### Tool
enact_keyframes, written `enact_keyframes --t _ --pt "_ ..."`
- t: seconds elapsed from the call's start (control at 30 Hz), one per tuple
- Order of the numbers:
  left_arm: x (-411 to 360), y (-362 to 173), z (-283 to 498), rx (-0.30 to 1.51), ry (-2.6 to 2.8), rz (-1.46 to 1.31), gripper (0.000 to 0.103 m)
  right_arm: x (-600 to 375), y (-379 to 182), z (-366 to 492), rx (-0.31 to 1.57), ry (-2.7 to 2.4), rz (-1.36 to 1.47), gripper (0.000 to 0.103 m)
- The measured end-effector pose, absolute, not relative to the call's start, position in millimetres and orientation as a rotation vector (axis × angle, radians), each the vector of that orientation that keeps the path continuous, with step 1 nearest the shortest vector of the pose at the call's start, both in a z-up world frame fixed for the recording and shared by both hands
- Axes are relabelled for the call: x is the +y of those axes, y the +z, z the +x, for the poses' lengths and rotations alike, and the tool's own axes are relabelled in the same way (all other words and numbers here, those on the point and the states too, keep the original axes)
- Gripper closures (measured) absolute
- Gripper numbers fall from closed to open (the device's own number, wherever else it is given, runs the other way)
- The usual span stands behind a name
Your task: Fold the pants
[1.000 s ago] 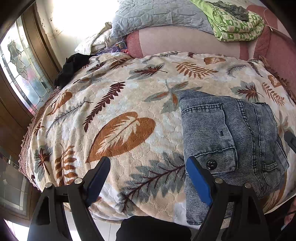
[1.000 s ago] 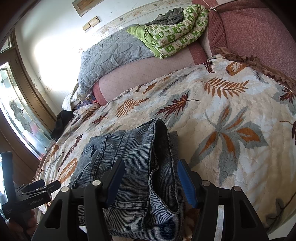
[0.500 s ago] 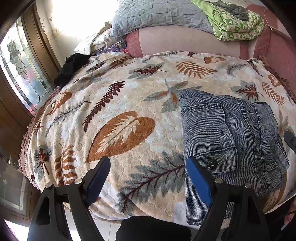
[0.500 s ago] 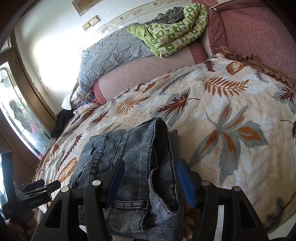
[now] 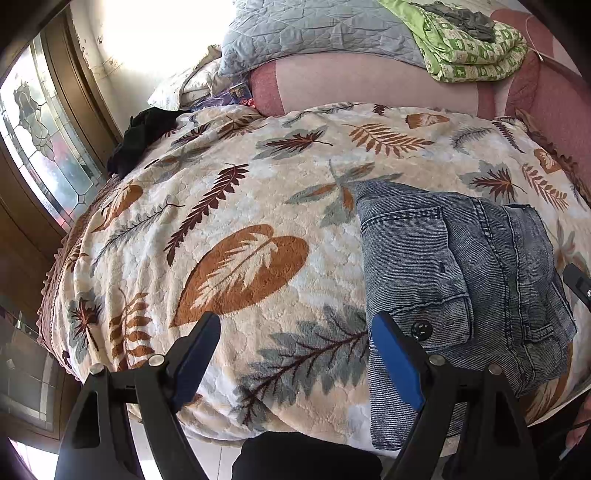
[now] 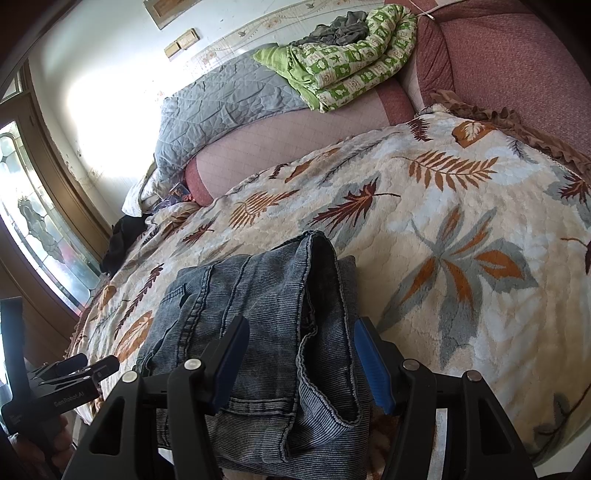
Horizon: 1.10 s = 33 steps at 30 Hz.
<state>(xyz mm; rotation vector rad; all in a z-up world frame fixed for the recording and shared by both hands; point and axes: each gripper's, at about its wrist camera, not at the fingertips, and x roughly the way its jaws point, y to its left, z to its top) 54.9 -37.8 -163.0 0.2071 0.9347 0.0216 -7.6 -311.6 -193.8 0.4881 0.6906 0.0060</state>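
The grey-blue denim pants (image 5: 458,280) lie folded into a compact stack near the front edge of the bed, on the leaf-patterned blanket (image 5: 236,229). They also show in the right wrist view (image 6: 266,325). My left gripper (image 5: 295,354) is open and empty, to the left of the stack, with its right finger at the stack's near left corner. My right gripper (image 6: 299,358) is open and empty, hovering over the near end of the stack with its jaws on either side of the folded leg hems. The left gripper also shows at the lower left of the right wrist view (image 6: 74,373).
A pink bolster (image 5: 369,85) runs along the back of the bed, with a grey quilt (image 5: 317,33) and a green patterned quilt (image 5: 476,48) on it. Dark clothing (image 5: 144,136) lies at the bed's left corner by a stained-glass window (image 5: 40,144).
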Motion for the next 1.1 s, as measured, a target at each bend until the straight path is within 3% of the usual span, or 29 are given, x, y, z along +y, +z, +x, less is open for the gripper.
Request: enact_keyframes --t 1.1 --pt "-34.3 -168.1 59.5 0.946 0.019 0.2 0.018 -308.8 -195.3 -4.6 0.709 -0.009 0.46 0.04"
